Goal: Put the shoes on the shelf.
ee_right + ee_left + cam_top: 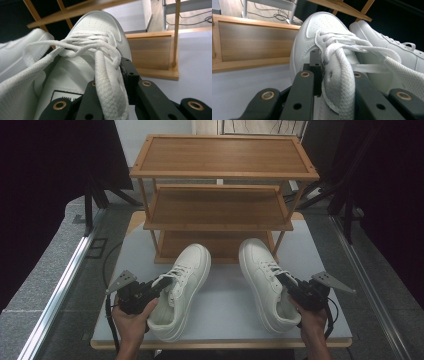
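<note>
before the rack [220, 195]: two white shoes on the table [225, 315], toes pointing at its bottom shelf
left shoe [181, 287]: just in front of the rack's lowest shelf, left of its middle, heel toward the person, toe angled slightly right
right shoe [264, 282]: just in front of the rack, right of its middle, toe almost touching the bottom shelf's front edge, apart from the left shoe
left gripper [161, 285]: at the left shoe's collar, on the side away from the rack; jaws clamped on the shoe's side wall by the laces, one jaw outside, one inside the opening
right gripper [284, 281]: at the right shoe's collar, on the side away from the rack; jaws pinch the shoe's wall next to the laces, one jaw outside, one inside
left hand [131, 320]: wrapped round the left gripper's handle, farther from the rack than the shoe
right hand [312, 322]: holding the right gripper's handle near the table's front edge
laces [342, 50]: draped loose over the left gripper's jaws
shoes' soles: whether they rest flat on the table cannot be told
</note>
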Available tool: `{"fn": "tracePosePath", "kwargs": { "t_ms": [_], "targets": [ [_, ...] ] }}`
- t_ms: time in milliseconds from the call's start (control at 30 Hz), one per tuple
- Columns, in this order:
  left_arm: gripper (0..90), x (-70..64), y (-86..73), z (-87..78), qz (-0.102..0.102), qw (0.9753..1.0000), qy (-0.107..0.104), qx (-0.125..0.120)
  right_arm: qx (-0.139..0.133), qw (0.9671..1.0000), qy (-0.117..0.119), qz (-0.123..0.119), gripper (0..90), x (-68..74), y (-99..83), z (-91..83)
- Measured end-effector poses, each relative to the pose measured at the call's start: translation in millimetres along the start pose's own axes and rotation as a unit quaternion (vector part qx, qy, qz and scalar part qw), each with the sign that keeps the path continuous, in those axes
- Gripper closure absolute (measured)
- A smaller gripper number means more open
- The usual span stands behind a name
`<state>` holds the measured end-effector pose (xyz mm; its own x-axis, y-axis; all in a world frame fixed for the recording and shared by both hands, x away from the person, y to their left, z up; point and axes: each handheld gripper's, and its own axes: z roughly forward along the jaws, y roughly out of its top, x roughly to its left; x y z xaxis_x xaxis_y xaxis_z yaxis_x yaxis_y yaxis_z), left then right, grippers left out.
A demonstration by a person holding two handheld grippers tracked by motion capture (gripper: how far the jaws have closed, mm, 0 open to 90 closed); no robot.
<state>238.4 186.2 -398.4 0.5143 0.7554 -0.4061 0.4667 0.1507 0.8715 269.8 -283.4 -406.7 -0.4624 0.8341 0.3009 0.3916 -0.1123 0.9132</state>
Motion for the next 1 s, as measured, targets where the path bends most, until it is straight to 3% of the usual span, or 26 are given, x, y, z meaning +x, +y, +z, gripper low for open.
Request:
{"fn": "tracePosePath", "kwargs": {
  "t_ms": [267, 567, 800, 1000],
  "targets": [
    [81.4, -2.0, 4.8, -4.5, -0.003, 0.9999, -0.007, -0.008, -0.021, 0.9997, 0.009, -0.004, 82.0, 10.7, 7.3, -6.0],
    [81.6, -10.1, 14.2, -1.5, 0.005, 0.9998, -0.015, -0.015, -0.026, 0.9996, 0.014, -0.002, 82.0, 19.1, 11.7, -6.2],
    [81.6, -16.7, 27.8, 11.8, -0.007, 0.9989, -0.038, -0.026, -0.043, 0.9988, 0.021, -0.008, 82.0, 24.1, 23.7, -6.2],
    [81.6, -23.3, 36.5, 19.2, 0.004, 0.999, -0.036, -0.028, -0.058, 0.9974, 0.041, -0.009, 82.0, 31.0, 38.0, -7.2]
  ]
}}
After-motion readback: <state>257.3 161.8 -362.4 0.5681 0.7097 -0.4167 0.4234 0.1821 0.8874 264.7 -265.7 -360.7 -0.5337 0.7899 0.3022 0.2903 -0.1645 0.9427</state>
